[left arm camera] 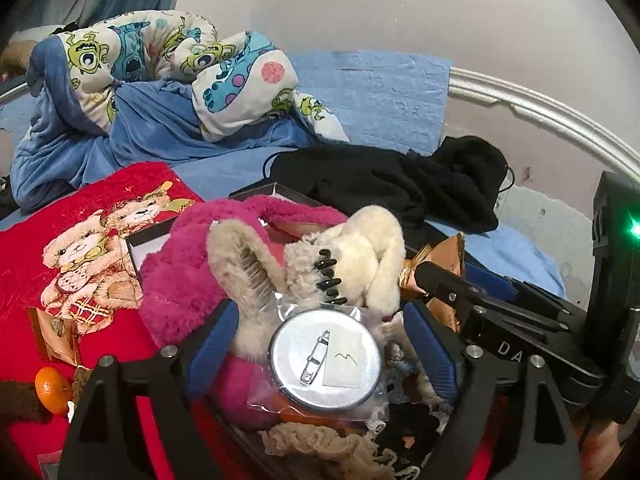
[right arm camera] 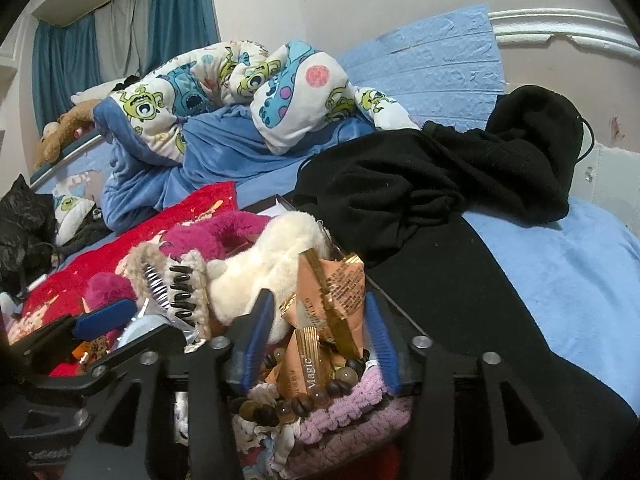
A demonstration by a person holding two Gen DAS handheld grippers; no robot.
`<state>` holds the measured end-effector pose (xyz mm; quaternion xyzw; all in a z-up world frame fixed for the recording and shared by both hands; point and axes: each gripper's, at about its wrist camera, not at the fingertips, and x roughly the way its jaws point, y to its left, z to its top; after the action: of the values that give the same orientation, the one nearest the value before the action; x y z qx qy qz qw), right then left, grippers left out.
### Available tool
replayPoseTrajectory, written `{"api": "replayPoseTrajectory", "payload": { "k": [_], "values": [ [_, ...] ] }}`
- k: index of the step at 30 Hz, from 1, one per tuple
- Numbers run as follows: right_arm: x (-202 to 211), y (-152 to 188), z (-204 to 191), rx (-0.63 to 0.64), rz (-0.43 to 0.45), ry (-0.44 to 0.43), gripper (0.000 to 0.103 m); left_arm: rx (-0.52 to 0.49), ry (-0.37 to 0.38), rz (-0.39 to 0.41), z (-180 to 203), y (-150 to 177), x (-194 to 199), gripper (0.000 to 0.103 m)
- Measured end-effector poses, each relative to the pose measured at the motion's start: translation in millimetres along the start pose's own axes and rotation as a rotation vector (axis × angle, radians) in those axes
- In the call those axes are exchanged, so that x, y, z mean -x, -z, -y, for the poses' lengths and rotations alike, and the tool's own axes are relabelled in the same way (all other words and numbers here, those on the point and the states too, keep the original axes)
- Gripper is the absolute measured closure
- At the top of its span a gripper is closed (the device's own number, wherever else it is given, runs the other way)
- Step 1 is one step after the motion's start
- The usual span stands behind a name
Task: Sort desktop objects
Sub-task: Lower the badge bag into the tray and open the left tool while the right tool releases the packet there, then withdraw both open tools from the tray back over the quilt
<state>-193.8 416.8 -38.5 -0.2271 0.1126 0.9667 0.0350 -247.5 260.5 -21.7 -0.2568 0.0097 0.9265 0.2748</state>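
Nearest the left lens: left gripper (left arm camera: pixel 320 344), blue pads (left arm camera: pixel 430 350) spread wide, one round silver badge (left arm camera: pixel 325 358) in a clear bag lying between them; pads don't look pressed on it, so loose, not gripped. Landmark = that badge. Just behind it: one black-toothed hair claw (left arm camera: pixel 330 280) and one metal-toothed comb clip (left arm camera: pixel 256 276), both fur-trimmed, lying against one cream plush piece (left arm camera: pixel 370 248). Behind and left of the badge: one magenta fluffy item (left arm camera: pixel 180 280), sitting in a black-rimmed box (left arm camera: pixel 134 250). In front of the badge: beige lace fabric (left arm camera: pixel 320 446). Right of the badge: right gripper (right arm camera: pixel 316 330), roughly half open, pads either side of the gold snack packets (right arm camera: pixel 326 300); at least two packets, can't tell whether the pads touch them. Under those packets: one brown bead string (right arm camera: pixel 316 394) on a lilac knit piece (right arm camera: pixel 352 408). Far left of the badge: one orange fruit (left arm camera: pixel 52 390) and one small brown packet (left arm camera: pixel 56 334) on the red teddy-bear blanket (left arm camera: pixel 72 240). Well behind the badge: one black garment (left arm camera: pixel 400 182), one cartoon-print quilt (left arm camera: pixel 160 64) on the blue bed.
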Motion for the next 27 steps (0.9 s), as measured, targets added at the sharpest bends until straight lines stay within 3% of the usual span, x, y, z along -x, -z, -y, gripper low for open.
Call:
{"api": "replayPoseTrajectory", "payload": {
  "k": [4, 8, 27],
  "values": [
    [5.4, -1.3, 0.5, -0.010, 0.026, 0.004, 0.032, 0.011, -0.007, 0.012, -4.4, -1.1, 4.8, 0.003],
    [11.4, -2.0, 8.1, -0.054, 0.054, 0.006, 0.000, 0.014, 0.013, 0.005, -9.0, -2.6, 6.0, 0.000],
    [19.0, -5.4, 12.7, -0.100, 0.082, 0.023, 0.000, -0.007, -0.015, 0.006, -5.7, 0.9, 5.2, 0.000]
  ]
}}
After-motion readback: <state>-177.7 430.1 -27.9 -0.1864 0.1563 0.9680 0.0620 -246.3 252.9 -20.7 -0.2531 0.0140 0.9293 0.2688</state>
